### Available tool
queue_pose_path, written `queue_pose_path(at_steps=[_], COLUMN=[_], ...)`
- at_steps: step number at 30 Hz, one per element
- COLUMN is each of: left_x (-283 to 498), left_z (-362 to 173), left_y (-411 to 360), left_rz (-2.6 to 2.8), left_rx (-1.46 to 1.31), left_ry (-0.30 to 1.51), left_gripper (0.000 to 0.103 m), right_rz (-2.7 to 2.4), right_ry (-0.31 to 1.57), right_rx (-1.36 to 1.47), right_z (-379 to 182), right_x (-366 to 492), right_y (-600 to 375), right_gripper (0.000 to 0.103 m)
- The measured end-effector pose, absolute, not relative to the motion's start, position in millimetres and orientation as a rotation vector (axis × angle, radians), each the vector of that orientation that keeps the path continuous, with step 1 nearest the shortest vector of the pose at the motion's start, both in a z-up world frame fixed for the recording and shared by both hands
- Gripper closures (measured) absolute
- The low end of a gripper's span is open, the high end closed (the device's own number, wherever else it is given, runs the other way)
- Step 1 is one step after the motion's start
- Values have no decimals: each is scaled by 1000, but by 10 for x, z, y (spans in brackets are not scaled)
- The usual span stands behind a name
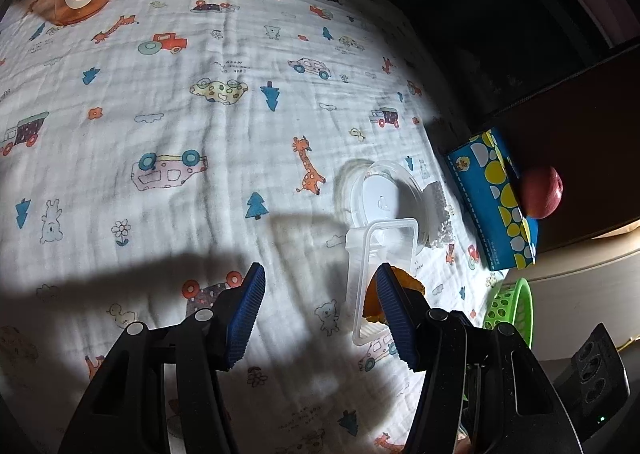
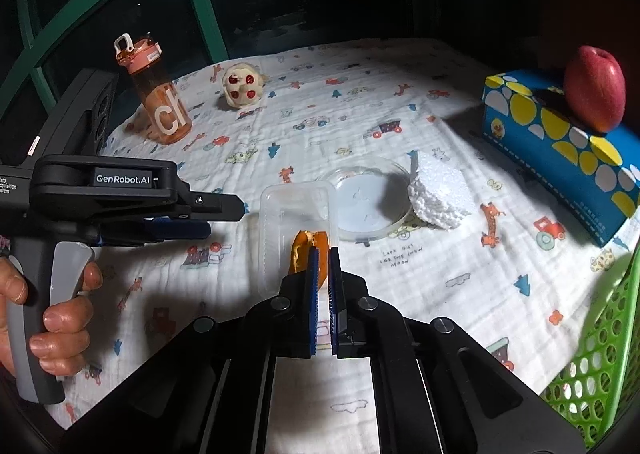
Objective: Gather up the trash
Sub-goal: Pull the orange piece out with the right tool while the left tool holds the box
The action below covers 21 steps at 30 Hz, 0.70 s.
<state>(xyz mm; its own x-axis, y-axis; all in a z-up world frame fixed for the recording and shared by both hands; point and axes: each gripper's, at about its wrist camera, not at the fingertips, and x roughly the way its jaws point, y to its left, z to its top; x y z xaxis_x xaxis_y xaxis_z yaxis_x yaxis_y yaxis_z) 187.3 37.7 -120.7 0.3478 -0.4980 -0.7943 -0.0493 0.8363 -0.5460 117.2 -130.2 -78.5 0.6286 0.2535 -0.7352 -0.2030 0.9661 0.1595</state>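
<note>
Your right hand-held gripper (image 2: pixel 323 254): pads nearly closed, pinching an orange peel (image 2: pixel 307 250) at the near end of the clear rectangular plastic tray (image 2: pixel 294 209) on the cartoon-print cloth (image 2: pixel 400 286). Your left hand-held gripper (image 1: pixel 320 308): wide open, empty. Also present: round clear lid (image 2: pixel 366 203); white foam chunk (image 2: pixel 438 195) touching it; green mesh basket (image 2: pixel 596 358) at right; apple (image 2: pixel 595 89) atop blue tissue box (image 2: pixel 560 145); orange water bottle (image 2: pixel 160 101)

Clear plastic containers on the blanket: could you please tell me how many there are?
2: a rectangular tub beside the orange peel, and a round dish touching the foam chunk.
</note>
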Motion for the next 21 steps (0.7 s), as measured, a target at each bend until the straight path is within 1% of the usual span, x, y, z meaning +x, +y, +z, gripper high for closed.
queue_pose_path(at_steps=[2, 3, 4, 5, 6, 12, 14, 15, 17, 19, 21], left_x=[1869, 1870, 1873, 1874, 1875, 1887, 1884, 1883, 1883, 1881, 1891], left_z=[-1188, -1180, -1174, -1171, -1170, -1214, -1233, -1243, -1261, -1232, -1188], left_y=[393, 407, 429, 446, 468, 564, 583, 590, 604, 564, 498], left_rz=[-305, -301, -298, -295, -292, -283, -281, -281, -290, -321, -332], left_rx=[-532, -532, -533, -535, -538, -554, -558, -560, -575, -573, -543], left_ry=[1188, 1186, 1184, 1183, 1183, 1185, 1187, 1190, 1193, 1183, 1174], left_gripper=[48, 48, 48, 48, 48, 48, 48, 48, 48, 48, 48], right_rz=[268, 269, 264, 262, 262, 249, 240, 234, 229, 223, 212], right_ry=[865, 867, 867, 865, 858, 854, 862, 863, 872, 882, 873], right_rx=[59, 56, 52, 51, 49, 15, 19, 19, 17, 9, 19], right_z=[-818, -834, -842, -847, -846, -884, -917, -927, -958, -995, -1009], right_x=[1165, 1169, 1168, 1168, 1167, 1276, 1330, 1347, 1369, 1379, 1363], right_y=[-1291, -1281, -1268, -1252, -1239, -1127, -1116, -1115, -1111, -1107, -1132], right_gripper=[93, 83, 69, 62, 59, 60, 67, 73, 76, 90, 97])
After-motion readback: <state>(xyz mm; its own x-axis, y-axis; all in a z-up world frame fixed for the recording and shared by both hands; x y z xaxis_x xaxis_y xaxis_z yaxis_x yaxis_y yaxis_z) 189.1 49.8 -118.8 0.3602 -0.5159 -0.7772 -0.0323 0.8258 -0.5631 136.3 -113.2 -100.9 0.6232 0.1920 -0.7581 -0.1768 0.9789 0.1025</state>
